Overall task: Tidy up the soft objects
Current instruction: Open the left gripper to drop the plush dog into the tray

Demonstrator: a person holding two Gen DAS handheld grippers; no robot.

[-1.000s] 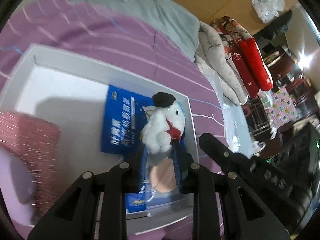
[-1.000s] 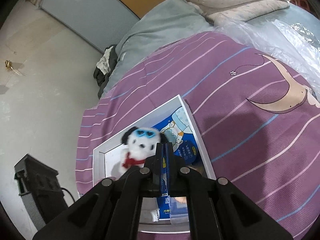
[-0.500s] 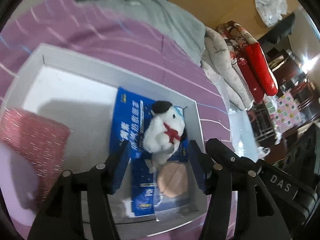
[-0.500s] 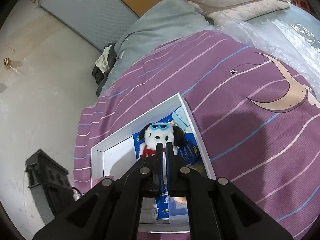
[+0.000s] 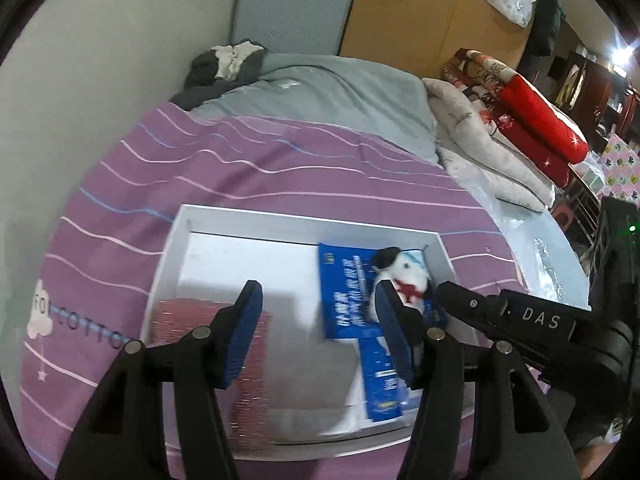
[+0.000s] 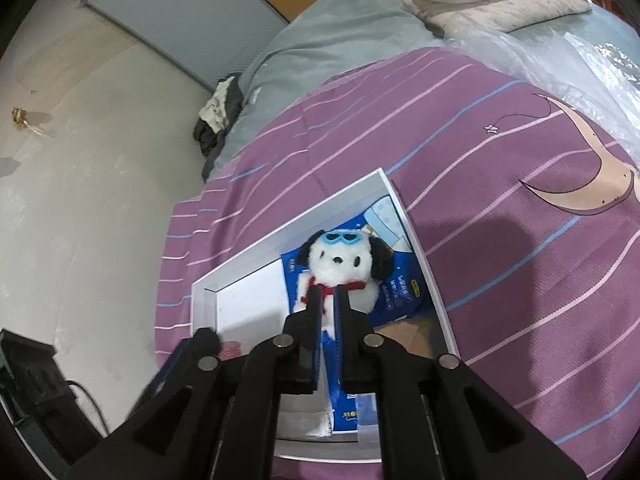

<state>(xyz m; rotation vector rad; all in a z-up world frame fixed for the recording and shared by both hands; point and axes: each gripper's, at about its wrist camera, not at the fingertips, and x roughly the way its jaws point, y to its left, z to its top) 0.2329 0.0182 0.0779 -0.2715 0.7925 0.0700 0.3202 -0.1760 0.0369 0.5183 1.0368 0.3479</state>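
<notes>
"DAS" on right hand-held gripper; "COTTO" on purple bedsheet; blue packet print illegible.

Purple striped bedspread under white tray, grey blanket beyond.

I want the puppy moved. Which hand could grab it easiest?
Probably right. The right tool, jaws just opened a crack with nothing pinched, points at the puppy's chest. The left tool, just opened wide, stands off to its side.
</notes>
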